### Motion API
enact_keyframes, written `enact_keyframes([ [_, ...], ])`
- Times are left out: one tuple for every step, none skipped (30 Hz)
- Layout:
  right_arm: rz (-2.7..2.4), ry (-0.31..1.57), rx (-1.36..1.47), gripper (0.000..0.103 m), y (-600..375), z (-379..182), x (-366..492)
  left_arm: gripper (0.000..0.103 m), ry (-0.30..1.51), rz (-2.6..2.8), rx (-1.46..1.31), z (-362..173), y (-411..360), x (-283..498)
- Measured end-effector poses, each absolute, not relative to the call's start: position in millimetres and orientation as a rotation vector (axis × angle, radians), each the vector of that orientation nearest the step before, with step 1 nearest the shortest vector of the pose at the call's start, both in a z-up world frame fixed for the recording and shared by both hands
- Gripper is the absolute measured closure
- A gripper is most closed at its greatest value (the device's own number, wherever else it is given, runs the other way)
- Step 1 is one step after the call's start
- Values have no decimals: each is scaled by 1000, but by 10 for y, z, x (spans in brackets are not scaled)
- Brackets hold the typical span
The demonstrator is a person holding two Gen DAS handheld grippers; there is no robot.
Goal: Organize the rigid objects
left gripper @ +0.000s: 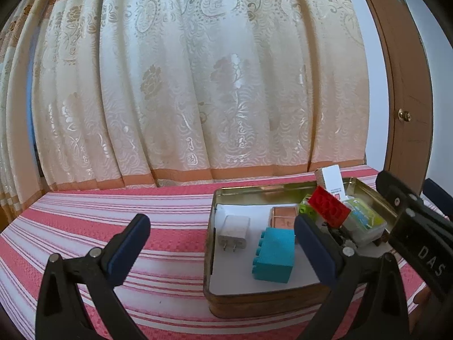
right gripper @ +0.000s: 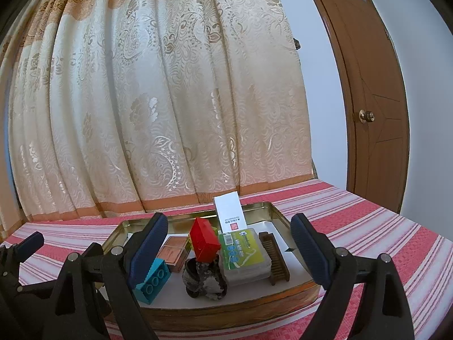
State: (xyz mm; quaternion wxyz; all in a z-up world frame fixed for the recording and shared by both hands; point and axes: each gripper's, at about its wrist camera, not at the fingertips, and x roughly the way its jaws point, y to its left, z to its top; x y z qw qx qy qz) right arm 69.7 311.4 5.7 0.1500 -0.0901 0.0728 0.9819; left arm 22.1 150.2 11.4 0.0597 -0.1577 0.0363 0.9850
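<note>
A shallow rectangular metal tin point(right gripper: 273, 208) with a brassy rim and a white-lined floor sits on the bed's red-and-white striped woven cover point(left gripper: 99, 226), and the rigid objects are gathered inside it. A red plastic studded building brick point(right gripper: 204, 240) stands tilted, resting on top of a lumpy dark grey and white stone-like piece point(right gripper: 203, 279) near the tin's front wall. Just beside it to the right lies a clear plastic case with a green and yellow label point(right gripper: 243, 252), and right of that a brown ridged wooden comb-like piece point(right gripper: 276, 257). A white upright cardboard box with a red square mark point(right gripper: 229, 209) leans at the tin's back wall. A flat copper-coloured compact with a clear lid point(right gripper: 172, 250) lies left of the red brick, and a turquoise plastic studded brick point(left gripper: 274, 255) lies on its side toward the left, with a smooth white two-pin plug adapter point(left gripper: 233, 233) just beside it.

The left gripper point(left gripper: 220, 238) hovers with its blue-padded jaws spread wide, holding nothing, its right finger over the tin. The right gripper point(right gripper: 229, 249) is likewise wide apart and empty, its fingers framing the tin's contents.

Behind hangs a cream brocade curtain with a peach band point(right gripper: 170, 113), and at right a brown wooden door with a brass knob point(right gripper: 366, 116).
</note>
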Motion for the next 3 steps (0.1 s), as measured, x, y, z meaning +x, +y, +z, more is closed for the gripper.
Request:
enact_keyframes([
  [2818,212,-261,13,3121,55,695,0,108,2983,-480,113,1500,220],
  [2816,213,-263,13,3129,55,689,0,106,2982,-483,113,1501,223],
  [2812,218,-266,13,3136,51,689,0,103,2981,-489,112,1500,219],
])
